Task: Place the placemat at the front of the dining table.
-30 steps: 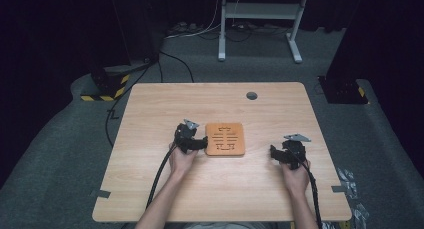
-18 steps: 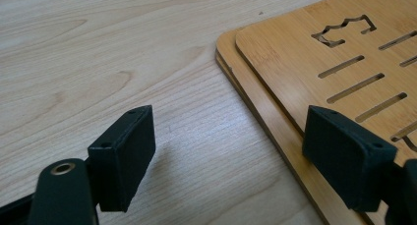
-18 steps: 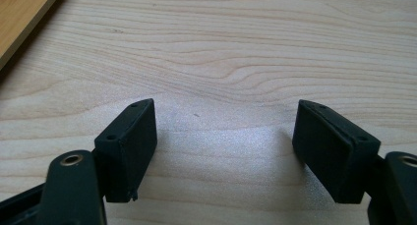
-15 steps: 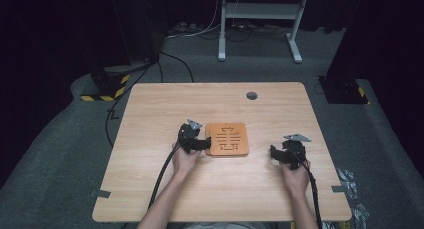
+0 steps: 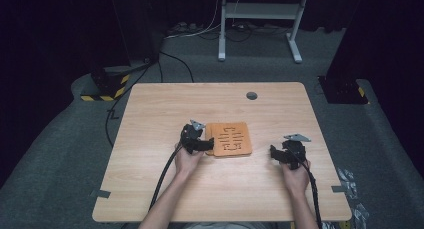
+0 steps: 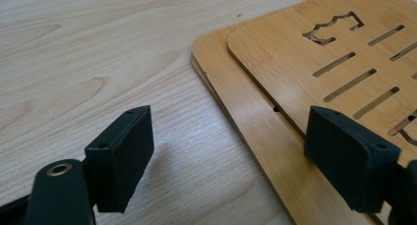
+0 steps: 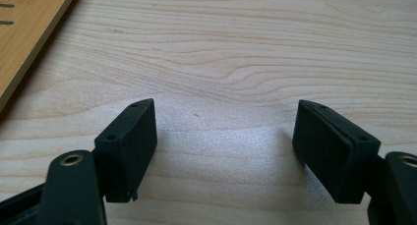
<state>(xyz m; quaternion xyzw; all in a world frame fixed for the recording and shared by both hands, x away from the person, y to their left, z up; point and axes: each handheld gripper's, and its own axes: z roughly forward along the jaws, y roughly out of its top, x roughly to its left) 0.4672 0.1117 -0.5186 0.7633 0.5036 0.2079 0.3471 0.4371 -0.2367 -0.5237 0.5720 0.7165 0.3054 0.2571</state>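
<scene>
A square bamboo board (image 5: 229, 139) with cut slots lies flat at the middle of the wooden table (image 5: 165, 109). It is two stacked layers (image 6: 275, 63), the upper one slotted, the lower one showing as a rim. My left gripper (image 5: 209, 145) is open at the board's left edge, one jaw over the board's corner, the other over bare table. In the left gripper view the gripper (image 6: 241, 156) holds nothing. My right gripper (image 5: 272, 153) rests open on the table to the right of the board, its jaws (image 7: 226, 146) spread over bare wood. The board's edge (image 7: 24, 33) is at upper left there.
A small round grey grommet (image 5: 251, 95) sits near the table's far edge. Beyond the table are a white desk frame (image 5: 260, 19), cables on grey carpet, and a black-and-yellow striped base (image 5: 102, 86) at far left. Forearms enter from the near edge.
The left gripper has shifted slightly right toward the board's left edge. The right gripper and the board have stayed put.
</scene>
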